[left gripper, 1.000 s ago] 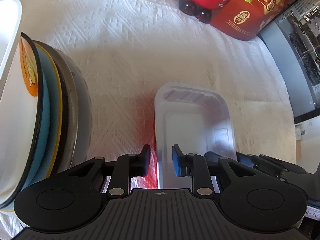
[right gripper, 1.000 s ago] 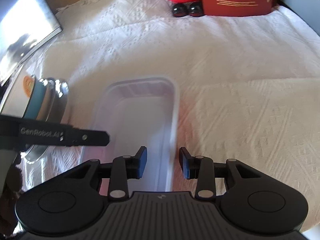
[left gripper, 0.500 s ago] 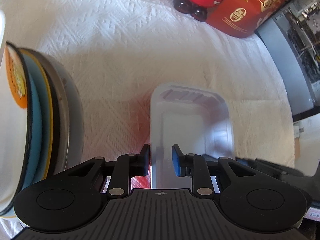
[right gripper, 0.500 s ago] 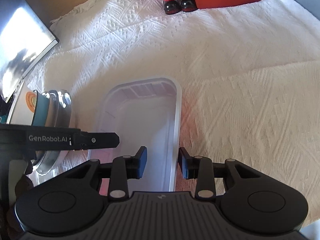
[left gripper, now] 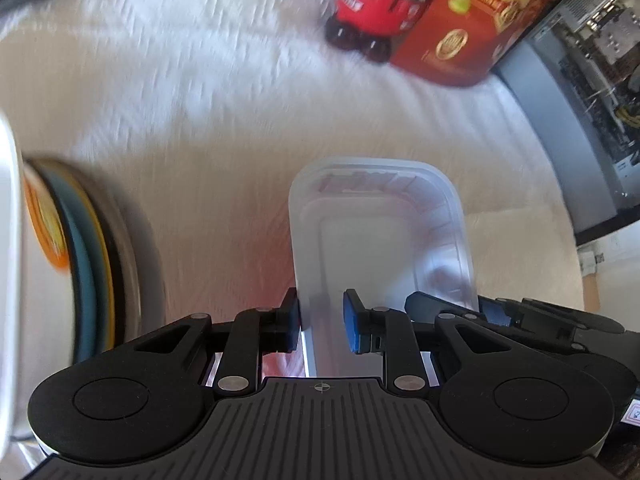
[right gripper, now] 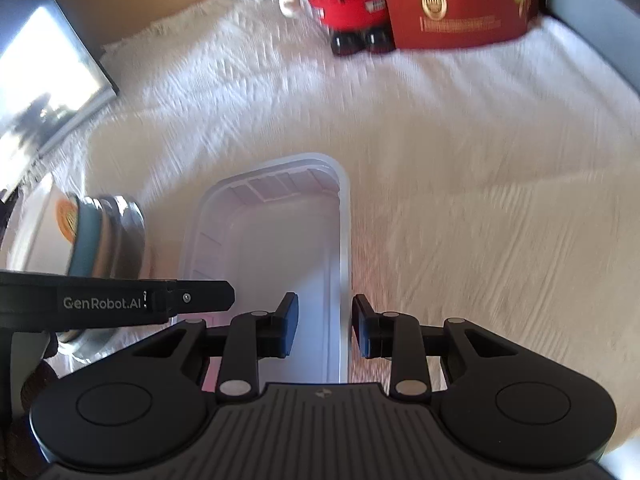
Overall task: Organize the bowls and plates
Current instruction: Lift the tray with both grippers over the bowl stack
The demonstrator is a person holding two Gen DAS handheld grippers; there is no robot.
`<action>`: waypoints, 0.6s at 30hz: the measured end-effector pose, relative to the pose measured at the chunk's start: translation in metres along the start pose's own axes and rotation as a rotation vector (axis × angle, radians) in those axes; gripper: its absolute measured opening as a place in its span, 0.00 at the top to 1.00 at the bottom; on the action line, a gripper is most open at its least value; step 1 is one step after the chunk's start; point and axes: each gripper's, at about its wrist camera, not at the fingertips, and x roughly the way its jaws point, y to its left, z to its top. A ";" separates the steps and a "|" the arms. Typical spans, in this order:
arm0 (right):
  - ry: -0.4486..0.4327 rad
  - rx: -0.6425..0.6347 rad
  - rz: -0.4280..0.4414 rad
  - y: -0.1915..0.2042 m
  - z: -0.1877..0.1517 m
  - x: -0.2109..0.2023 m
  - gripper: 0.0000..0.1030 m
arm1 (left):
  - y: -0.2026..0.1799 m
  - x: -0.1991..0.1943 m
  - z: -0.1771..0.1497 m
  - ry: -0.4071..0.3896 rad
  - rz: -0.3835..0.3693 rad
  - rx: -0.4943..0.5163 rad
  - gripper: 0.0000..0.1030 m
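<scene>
A translucent white rectangular container (left gripper: 380, 240) (right gripper: 280, 248) hangs between both grippers over the white cloth. My left gripper (left gripper: 322, 324) is shut on its left long wall, with the rim between the pads. My right gripper (right gripper: 324, 326) holds the opposite long wall, and its jaws are closing tight on that rim. Each gripper shows in the other's view: the left gripper's finger (right gripper: 160, 302) and the right gripper's tip (left gripper: 500, 312). To the left stands a stack of plates and bowls (left gripper: 92, 260) (right gripper: 100, 232) with orange, blue and steel edges.
A red toy figure (left gripper: 380, 0) (right gripper: 348, 0) and a red box (left gripper: 480, 20) (right gripper: 460, 4) stand at the back of the white cloth (right gripper: 480, 160). A grey computer case (left gripper: 580, 100) is at the right. A shiny dark panel (right gripper: 40, 80) lies at the left.
Both grippers have risen with the container between them, so the cloth and the stack look farther off. The right jaws have narrowed onto the rim.
</scene>
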 end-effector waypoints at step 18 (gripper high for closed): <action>-0.198 -0.194 0.156 0.099 0.113 -0.063 0.72 | 0.048 -0.144 0.061 -0.267 0.000 -0.088 0.74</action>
